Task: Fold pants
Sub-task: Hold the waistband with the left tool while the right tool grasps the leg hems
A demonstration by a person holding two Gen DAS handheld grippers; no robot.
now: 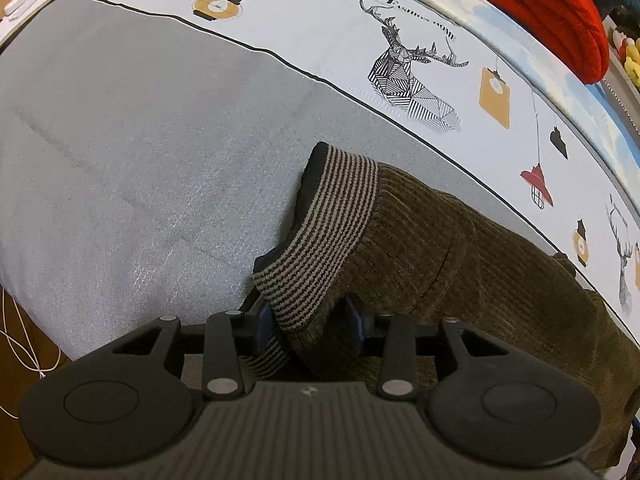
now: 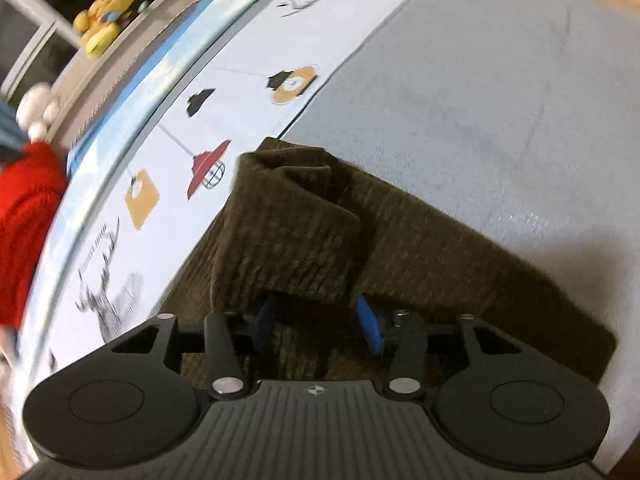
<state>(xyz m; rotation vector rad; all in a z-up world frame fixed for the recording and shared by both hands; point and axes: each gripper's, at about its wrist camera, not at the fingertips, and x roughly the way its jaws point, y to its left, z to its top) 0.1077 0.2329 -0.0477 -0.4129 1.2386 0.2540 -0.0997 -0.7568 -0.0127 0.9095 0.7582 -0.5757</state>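
— On the grey sheet (image 1: 120, 140) lie the brown corduroy pants (image 1: 460, 248), one edge close along the printed border (image 1: 320, 32). Where are your tongs?

— My left gripper (image 1: 310, 330) points down at the striped cuff (image 1: 320, 240); its blue pads (image 1: 264, 328) stand apart on either side of the cuff, not pressing that I can see

— And the other?

— My right gripper (image 2: 318, 326) sits over a folded hump of the pants, jaws parted about halfway, cloth between them but loose. A red knit (image 2: 28, 220) lies beyond the border, and a yellow plush toy (image 2: 106, 10) sits on the ledge
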